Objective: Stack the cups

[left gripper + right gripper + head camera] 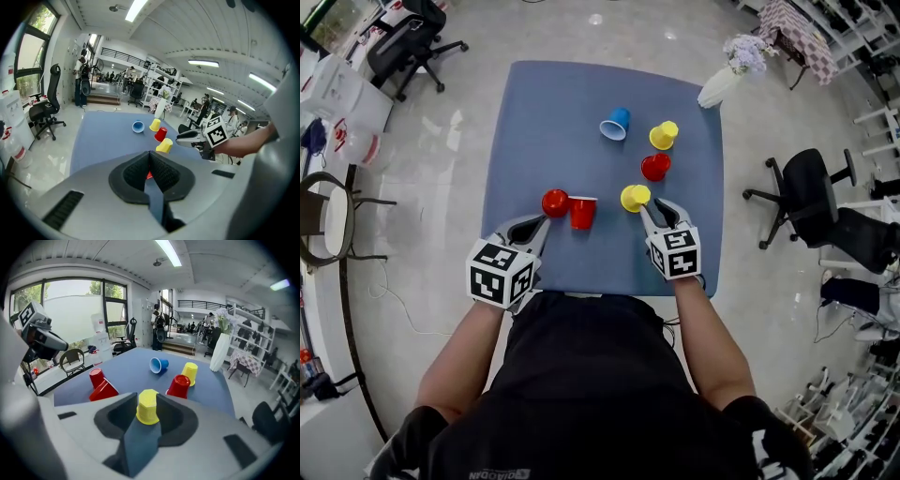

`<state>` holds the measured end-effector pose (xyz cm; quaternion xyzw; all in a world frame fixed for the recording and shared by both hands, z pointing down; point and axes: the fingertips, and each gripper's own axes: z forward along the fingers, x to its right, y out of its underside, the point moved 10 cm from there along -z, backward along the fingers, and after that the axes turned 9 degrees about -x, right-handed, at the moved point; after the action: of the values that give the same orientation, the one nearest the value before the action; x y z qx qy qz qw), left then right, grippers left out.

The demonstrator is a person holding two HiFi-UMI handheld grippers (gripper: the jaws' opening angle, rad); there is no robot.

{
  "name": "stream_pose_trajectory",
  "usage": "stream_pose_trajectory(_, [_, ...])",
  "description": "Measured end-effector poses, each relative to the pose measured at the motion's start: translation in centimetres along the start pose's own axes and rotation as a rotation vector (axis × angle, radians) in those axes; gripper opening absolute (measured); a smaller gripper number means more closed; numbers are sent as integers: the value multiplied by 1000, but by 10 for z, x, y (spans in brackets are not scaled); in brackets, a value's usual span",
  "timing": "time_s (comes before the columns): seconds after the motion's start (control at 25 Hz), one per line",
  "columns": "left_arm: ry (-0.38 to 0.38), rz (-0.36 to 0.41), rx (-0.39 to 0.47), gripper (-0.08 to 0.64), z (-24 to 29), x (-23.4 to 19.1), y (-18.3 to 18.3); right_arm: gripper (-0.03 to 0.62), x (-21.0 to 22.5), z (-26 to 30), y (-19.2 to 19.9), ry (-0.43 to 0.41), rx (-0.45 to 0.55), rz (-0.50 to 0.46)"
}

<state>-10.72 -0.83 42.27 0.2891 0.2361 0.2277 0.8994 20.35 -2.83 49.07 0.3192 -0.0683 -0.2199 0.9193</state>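
Note:
Several plastic cups are spread on the blue table (534,112). My right gripper (649,208) is open, and an upside-down yellow cup (148,406) stands between its fingertips near the front right (635,198). Beyond it are a red cup (655,167), a second yellow cup (663,135) and a blue cup (615,123) lying on its side. My left gripper (540,221) is shut and holds nothing. Its tip points at a pair of red cups (555,202), one upside down (97,377) and one tipped over (105,390). Only a sliver of red shows past its closed jaws.
A white vase with flowers (724,80) stands at the table's far right corner. Office chairs (806,192) (412,42) and a round-backed chair (326,217) stand on the tiled floor around the table. Shelving lines the right side of the room.

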Motion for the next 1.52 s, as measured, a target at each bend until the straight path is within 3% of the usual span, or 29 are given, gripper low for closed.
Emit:
stream_pose_trajectory(0.28, [-17, -35, -2, 5, -7, -10, 10, 204, 4, 23, -3, -13, -81, -12])
stream_pose_trajectory(1.04, [-27, -77, -9, 5, -9, -20, 16, 204, 8, 49, -11, -31, -138, -41])
stream_pose_trajectory(1.52, [-45, -110, 6, 5, -12, -32, 19, 202, -16, 71, -67, -94, -85, -130])
